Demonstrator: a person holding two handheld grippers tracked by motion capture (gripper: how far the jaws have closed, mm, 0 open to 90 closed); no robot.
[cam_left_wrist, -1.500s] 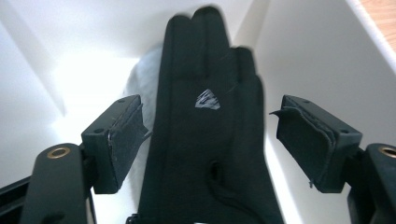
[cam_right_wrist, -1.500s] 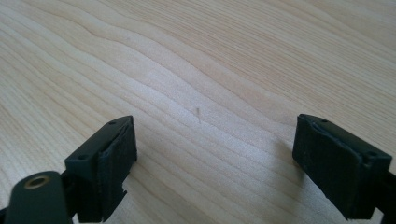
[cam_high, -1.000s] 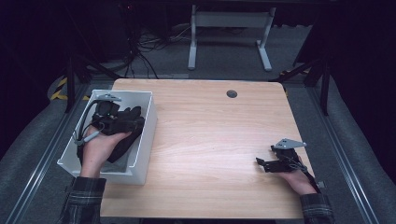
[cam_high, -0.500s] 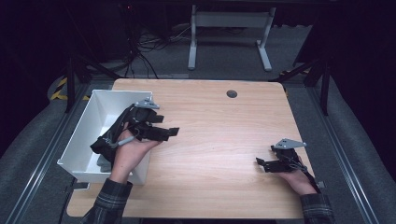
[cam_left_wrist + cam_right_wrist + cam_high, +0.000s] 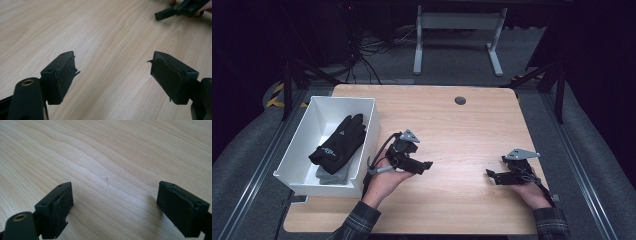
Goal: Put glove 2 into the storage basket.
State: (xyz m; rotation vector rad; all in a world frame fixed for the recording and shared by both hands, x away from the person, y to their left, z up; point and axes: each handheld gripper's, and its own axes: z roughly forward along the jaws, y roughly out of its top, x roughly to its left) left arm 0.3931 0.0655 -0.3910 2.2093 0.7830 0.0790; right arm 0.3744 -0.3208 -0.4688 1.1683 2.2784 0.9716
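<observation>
Seen from the high view, a white bin [image 5: 362, 150] is sitting at the left edge of a wooden table [image 5: 462, 125], and a black glove [image 5: 339, 142] is lying inside it on top of a grey cloth [image 5: 332, 175]. The left gripper [image 5: 426, 165] is resting just beside the bin's right wall, pointing toward the table's middle, with nothing between its jaws. The right gripper [image 5: 490, 175] is lying low near the right front edge, well apart from the left one. In the left gripper view, the two black jaws are standing wide apart over bare wood, their pads [image 5: 63, 75] looking frayed at the edges, and the other gripper [image 5: 180, 8] is showing in the far upper right corner. In the right gripper view, the jaws are likewise standing wide apart over empty wood grain, holding nothing. The glove appears to be put away, so little is at risk; still, a careless swing of the left hand could be knocking the light bin, and torn pads could be slipping on fabric at the next grip.
</observation>
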